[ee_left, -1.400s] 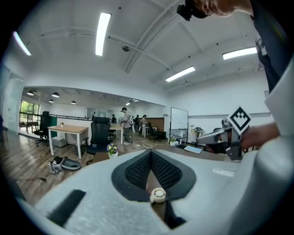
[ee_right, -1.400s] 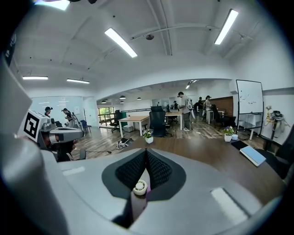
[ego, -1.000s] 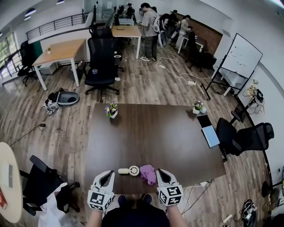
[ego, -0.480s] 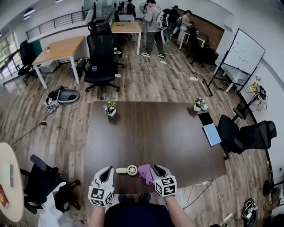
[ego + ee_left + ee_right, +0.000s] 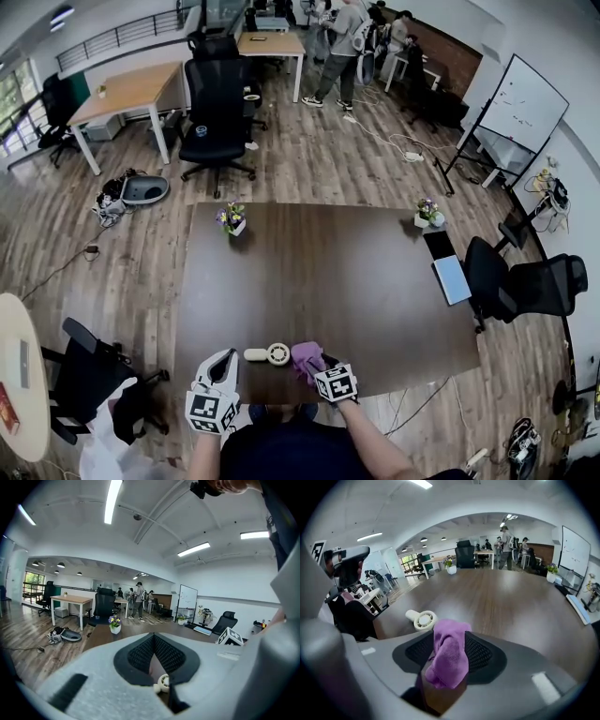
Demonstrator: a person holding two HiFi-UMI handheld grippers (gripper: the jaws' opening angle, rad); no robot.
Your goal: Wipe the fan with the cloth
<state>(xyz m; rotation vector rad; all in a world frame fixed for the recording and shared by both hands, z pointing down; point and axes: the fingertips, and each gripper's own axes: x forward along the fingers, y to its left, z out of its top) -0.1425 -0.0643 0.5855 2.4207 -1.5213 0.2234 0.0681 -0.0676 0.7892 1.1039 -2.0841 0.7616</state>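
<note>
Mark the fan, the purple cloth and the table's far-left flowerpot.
fan (image 5: 424, 619), right gripper view, its round head.
purple cloth (image 5: 449, 651), right gripper view, its bunched middle.
flowerpot (image 5: 232, 218), head view, its flowers.

Dark table (image 5: 328, 272), flower pot (image 5: 232, 221), blue tablet (image 5: 451, 278), whiteboard (image 5: 523, 103), office chair (image 5: 214, 112)

Head: steeply down over the tabletop (image 5: 328, 272); left tool (image 5: 223, 363), right tool (image 5: 317, 366): low, close; fan (image 5: 272, 354) shared throughout.
</note>
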